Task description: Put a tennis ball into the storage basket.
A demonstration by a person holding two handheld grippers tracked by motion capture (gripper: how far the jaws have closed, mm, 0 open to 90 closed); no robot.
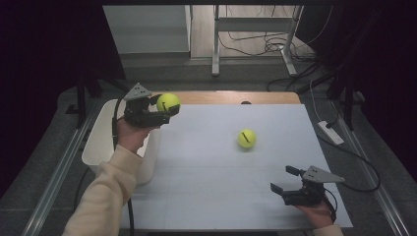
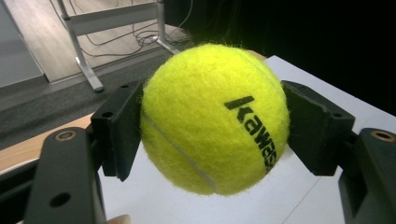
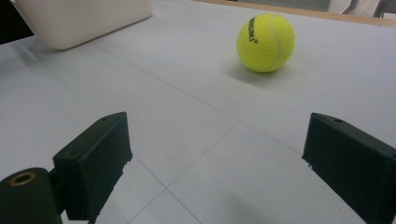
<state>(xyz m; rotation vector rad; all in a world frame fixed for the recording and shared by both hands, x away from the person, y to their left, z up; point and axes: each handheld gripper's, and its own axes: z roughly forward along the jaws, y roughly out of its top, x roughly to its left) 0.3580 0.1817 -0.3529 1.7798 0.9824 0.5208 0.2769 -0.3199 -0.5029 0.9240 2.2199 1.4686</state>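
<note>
Item 1, table (image 1: 206, 196): we log a white sheeted top with a wooden strip along its far edge, lying under both grippers.

Item 2, white bin (image 1: 101, 142): we place it just beneath and behind the left gripper, at the table's left edge; from the right gripper it sits far ahead to the left (image 3: 84, 21).

Item 3, left gripper (image 1: 160, 112): we find its jaws clamped on a yellow tennis ball, one pad pressed on each side, held up off the table near the bin's rim. The held tennis ball (image 2: 215, 119) carries black lettering that we read as "kawas…"; the rest curves out of sight.

Item 4, right gripper (image 1: 284, 179): we record the jaws standing wide apart, nothing between them, low over the table's near right corner.

Item 5, second tennis ball (image 3: 266, 42): it rests on the table well ahead of the right gripper's open jaws, apart from them. Its black print is too small for us to read.
</note>
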